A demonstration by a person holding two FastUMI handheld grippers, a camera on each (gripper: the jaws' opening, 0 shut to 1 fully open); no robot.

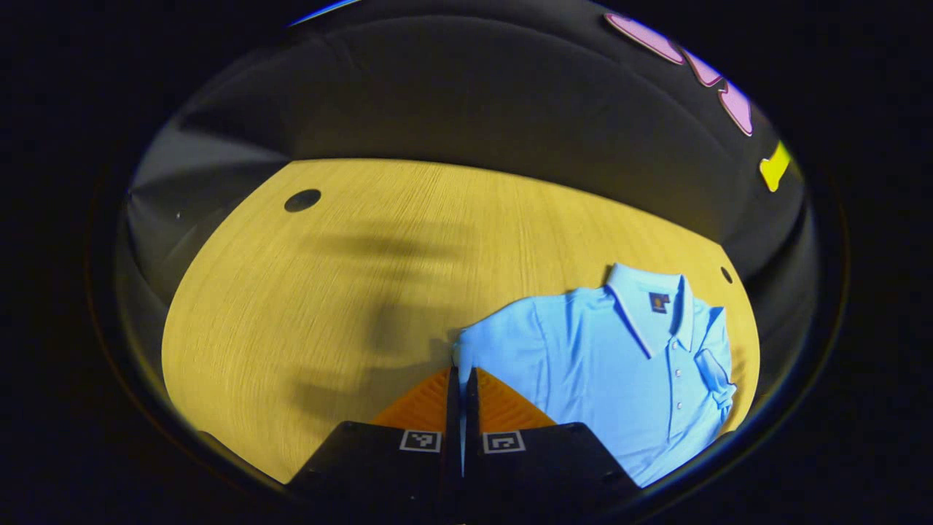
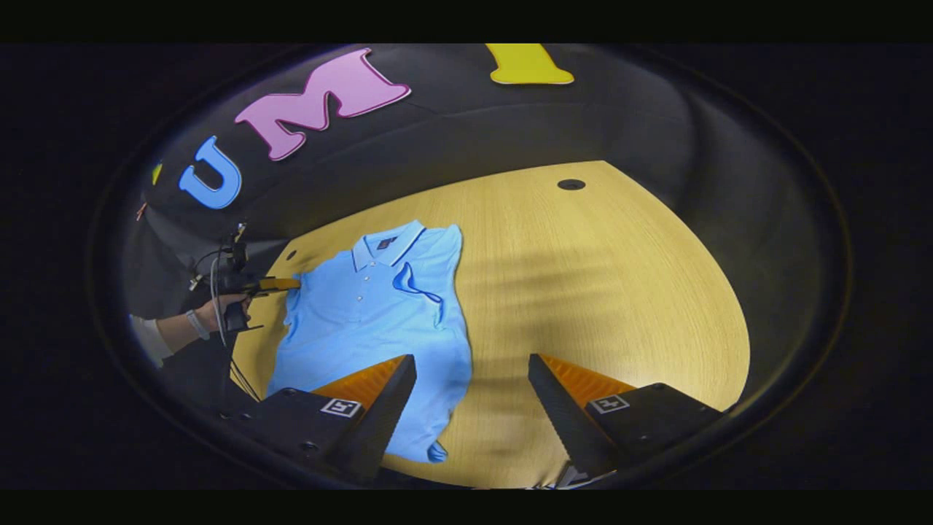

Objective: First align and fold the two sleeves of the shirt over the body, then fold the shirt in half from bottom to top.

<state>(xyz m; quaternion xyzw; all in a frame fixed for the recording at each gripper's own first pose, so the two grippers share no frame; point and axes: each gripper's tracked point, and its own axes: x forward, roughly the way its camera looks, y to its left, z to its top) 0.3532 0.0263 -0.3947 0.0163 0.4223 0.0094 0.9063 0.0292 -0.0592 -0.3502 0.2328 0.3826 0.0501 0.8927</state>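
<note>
- Left gripper (image 1: 461,375) has its fingers pinched together on the edge of the left sleeve (image 1: 466,346), looks ready to drag it over the body.
- Right gripper (image 2: 472,386) hangs with jaws wide apart above the shirt (image 2: 379,313), holding nothing.
- Shirt lies flat on the wooden table (image 2: 583,292); right sleeve (image 2: 419,288) is already folded in.

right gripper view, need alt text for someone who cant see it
A light blue polo shirt lies flat on a yellow wooden table, one sleeve already folded over its body. The right gripper hangs open above the shirt's lower edge, while a hand holds the left gripper at the shirt's far side.
</note>
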